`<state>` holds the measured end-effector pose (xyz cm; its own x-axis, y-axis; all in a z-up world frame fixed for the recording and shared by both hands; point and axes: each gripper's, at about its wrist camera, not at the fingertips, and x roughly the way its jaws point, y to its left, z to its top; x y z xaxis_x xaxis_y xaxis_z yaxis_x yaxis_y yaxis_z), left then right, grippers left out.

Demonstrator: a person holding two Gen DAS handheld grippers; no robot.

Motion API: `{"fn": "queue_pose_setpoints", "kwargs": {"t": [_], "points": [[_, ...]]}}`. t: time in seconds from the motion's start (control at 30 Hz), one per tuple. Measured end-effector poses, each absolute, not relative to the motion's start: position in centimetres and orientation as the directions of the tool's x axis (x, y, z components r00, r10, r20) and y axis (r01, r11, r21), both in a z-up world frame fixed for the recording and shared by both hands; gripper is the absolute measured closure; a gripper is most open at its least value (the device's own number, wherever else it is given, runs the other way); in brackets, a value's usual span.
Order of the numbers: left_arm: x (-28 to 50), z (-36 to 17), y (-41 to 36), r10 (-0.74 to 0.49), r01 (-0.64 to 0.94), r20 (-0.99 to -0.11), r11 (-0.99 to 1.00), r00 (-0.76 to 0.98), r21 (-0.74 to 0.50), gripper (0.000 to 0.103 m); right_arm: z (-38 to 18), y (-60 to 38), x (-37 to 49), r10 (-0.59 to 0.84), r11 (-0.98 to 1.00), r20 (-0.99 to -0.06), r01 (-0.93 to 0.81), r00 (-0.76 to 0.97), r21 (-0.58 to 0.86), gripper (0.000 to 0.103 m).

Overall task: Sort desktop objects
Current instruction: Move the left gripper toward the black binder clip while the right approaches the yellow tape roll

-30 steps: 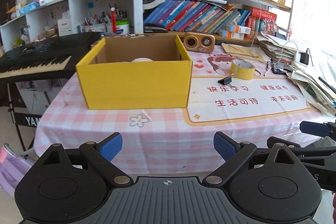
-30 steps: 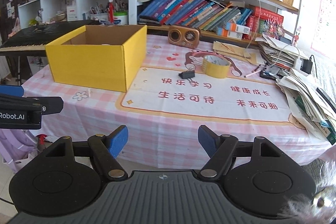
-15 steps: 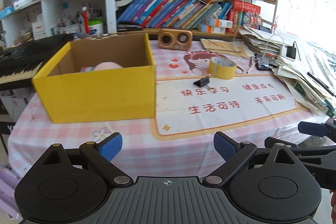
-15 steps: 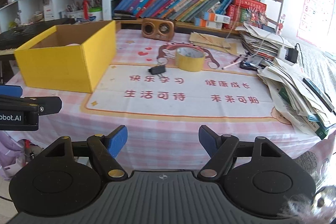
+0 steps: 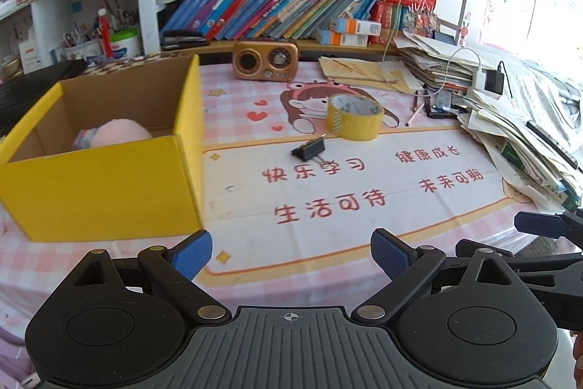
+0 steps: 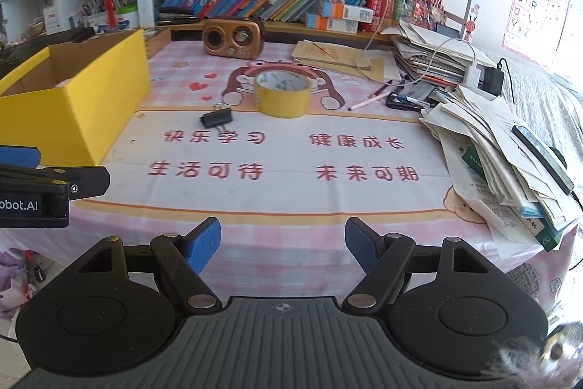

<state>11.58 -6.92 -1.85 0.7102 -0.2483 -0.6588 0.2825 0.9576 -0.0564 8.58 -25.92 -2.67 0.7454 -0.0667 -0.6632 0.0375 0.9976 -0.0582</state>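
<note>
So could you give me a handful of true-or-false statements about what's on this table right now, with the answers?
1. The roll of yellow tape lies inside the yellow box. False: it sits on the mat, to the right of the box.
2. Something soft and pink is in the box. True.
3. The left tongs are shut on the black clip. False: they are open and empty; the clip lies on the mat near the tape.
4. The right tongs are open and hold nothing. True.
5. A small brown radio stands at the back of the table, below the shelf of books. True.
</note>
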Motion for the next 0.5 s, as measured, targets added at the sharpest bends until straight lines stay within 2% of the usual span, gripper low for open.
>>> {"fn": "queue_pose_setpoints", "kwargs": {"t": [0.5], "points": [[16.0,-2.6,-11.2,-0.199,0.227,-0.698,0.972,0.688,-0.053,0.007,-3.3,-30.8,14.3,-0.008,1.0,-0.681,-0.012,0.732,-0.024,0.029]]}}
